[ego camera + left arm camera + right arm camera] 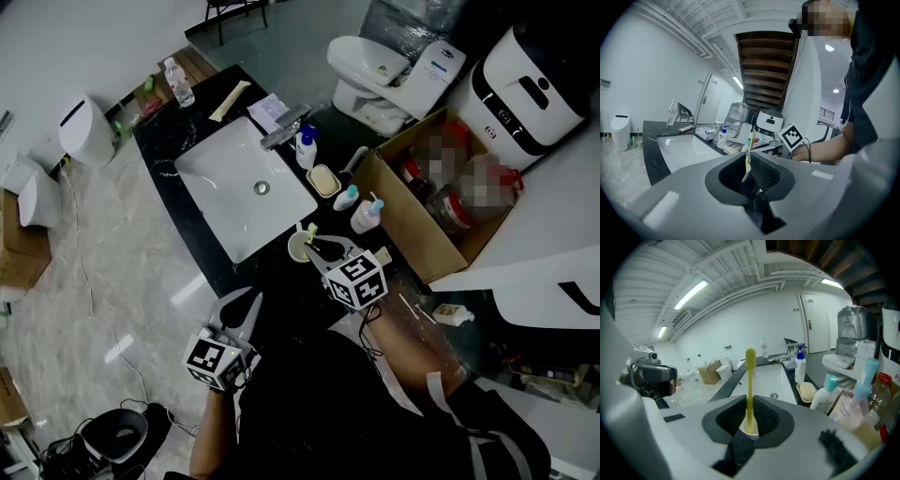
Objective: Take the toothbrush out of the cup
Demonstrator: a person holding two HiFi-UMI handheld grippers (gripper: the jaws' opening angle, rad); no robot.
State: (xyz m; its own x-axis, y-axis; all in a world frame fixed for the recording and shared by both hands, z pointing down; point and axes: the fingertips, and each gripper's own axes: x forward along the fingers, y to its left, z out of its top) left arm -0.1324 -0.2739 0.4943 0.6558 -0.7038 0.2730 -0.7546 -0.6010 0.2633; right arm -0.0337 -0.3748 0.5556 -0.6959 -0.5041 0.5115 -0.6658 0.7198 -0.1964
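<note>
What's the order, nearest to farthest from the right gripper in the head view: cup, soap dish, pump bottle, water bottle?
From the right gripper:
1. Cup with toothbrush, at the jaws.
2. Soap dish, beside the sink.
3. Pump bottle, by the tap.
4. Water bottle, far end of counter.

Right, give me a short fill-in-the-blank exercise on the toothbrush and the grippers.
1. The toothbrush is ___ in colour.
2. Its lower end sits in the white ___.
3. The ___ gripper is shut on its handle.
Missing words: yellow; cup; right.
</note>
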